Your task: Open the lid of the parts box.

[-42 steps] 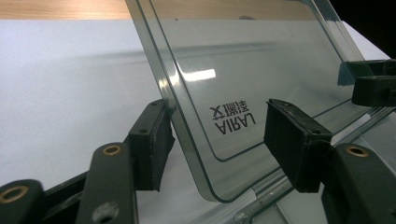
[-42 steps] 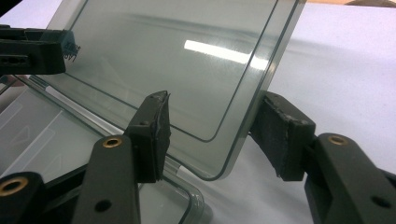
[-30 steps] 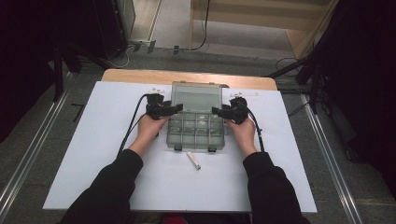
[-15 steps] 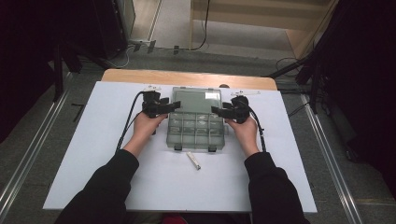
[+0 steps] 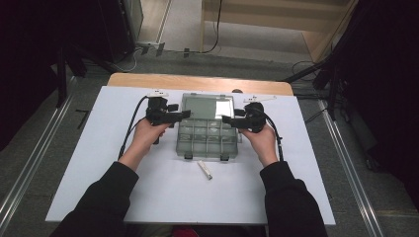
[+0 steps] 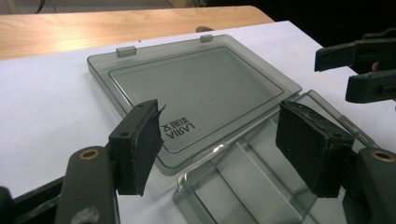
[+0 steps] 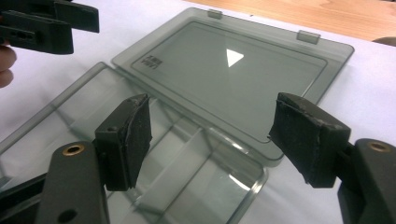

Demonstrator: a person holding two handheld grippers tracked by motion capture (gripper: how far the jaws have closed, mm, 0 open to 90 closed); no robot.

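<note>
At frame centre, the clear grey plastic compartment box (image 5: 206, 137) lies open, lid (image 5: 206, 106) flat behind. The left gripper (image 5: 182, 114) stands wide and empty; the right gripper (image 5: 228, 119), jaws just widening, holds nothing.

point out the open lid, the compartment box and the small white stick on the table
open lid (image 6: 196, 93), left gripper view, middle of its flat panel
compartment box (image 5: 205, 139), high view, centre dividers
small white stick (image 5: 204, 170), high view, mid-length, in front of the box
</note>
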